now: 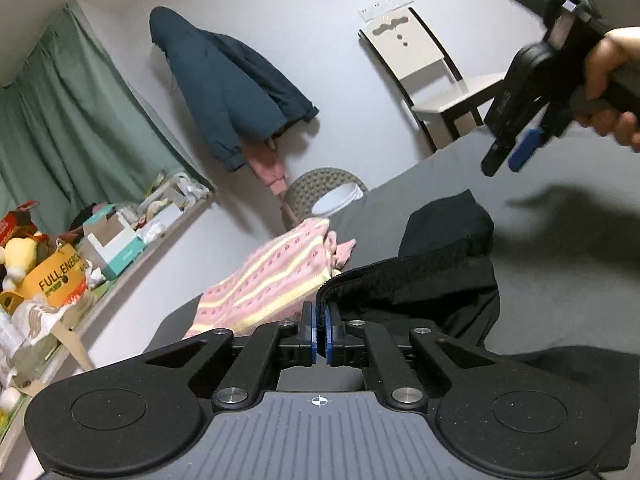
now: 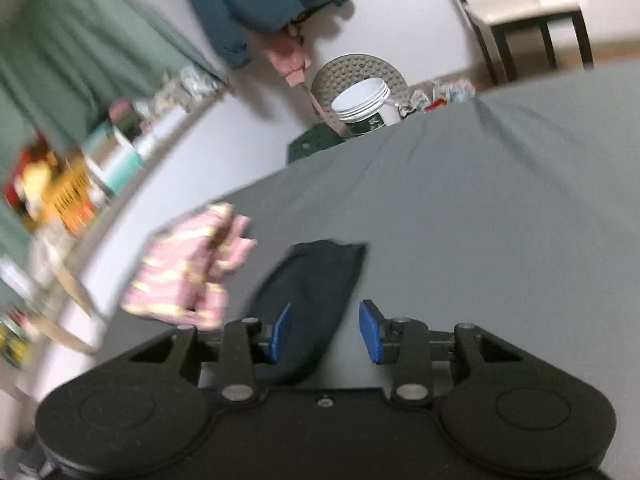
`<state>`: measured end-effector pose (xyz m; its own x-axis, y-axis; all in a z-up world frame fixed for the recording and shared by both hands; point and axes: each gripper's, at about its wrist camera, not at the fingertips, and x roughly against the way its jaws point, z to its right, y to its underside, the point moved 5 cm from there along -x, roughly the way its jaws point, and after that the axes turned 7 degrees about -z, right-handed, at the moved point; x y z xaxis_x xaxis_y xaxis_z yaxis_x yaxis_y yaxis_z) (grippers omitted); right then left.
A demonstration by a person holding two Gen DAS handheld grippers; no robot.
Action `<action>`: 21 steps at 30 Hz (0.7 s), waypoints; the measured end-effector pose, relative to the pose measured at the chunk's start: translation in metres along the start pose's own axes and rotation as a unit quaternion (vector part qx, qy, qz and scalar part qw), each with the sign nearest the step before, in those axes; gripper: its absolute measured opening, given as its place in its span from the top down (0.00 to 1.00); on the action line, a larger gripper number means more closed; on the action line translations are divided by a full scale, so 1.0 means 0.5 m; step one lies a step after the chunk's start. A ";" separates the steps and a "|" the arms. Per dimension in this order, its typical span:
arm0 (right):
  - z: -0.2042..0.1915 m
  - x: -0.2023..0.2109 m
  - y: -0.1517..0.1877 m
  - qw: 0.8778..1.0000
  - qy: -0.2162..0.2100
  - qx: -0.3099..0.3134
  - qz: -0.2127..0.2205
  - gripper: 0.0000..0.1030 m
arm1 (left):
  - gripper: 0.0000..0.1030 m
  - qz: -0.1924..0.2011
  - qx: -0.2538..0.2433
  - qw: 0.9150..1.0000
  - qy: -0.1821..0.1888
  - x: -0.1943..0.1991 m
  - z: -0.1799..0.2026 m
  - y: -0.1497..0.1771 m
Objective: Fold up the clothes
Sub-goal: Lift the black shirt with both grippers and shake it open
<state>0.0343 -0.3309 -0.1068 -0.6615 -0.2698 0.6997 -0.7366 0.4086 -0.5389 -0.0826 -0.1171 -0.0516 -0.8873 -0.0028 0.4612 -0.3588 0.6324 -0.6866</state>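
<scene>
Left gripper (image 1: 320,330) is clamped on the black garment's (image 1: 440,280) ribbed edge so you can lift it off the grey bed (image 1: 520,312), while your right gripper (image 2: 325,330) hangs open, holding nothing.

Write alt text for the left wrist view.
The left gripper, jaws shut, pinches the zipper edge of a black fabric garment on a grey bedsheet. A pink-and-yellow striped knit garment lies beside it; the right gripper, held in a hand, hangs above.
</scene>
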 end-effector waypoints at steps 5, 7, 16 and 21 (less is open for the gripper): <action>-0.013 -0.076 -0.042 0.995 0.040 0.086 -0.012 0.64 | 0.97 -0.011 0.006 1.000 0.009 -0.015 -0.010 0.006; -0.005 -0.105 -0.058 0.997 0.031 0.066 -0.018 0.64 | 0.97 -0.017 0.011 1.000 0.013 -0.022 -0.016 0.010; 0.064 -0.158 -0.063 0.997 -0.053 -0.056 -0.020 0.75 | 0.97 -0.035 0.024 0.999 0.006 -0.041 -0.036 0.021; 0.081 -0.161 -0.057 0.993 -0.072 -0.098 -0.010 0.95 | 0.96 -0.032 0.014 0.999 -0.009 -0.045 -0.039 0.018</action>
<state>0.1026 -0.3561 -0.1668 -0.6700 -0.3961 0.6278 -0.7184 0.5589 -0.4142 -0.0603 -0.0961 -0.0573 -0.8671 -0.0567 0.4950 -0.4228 0.6092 -0.6709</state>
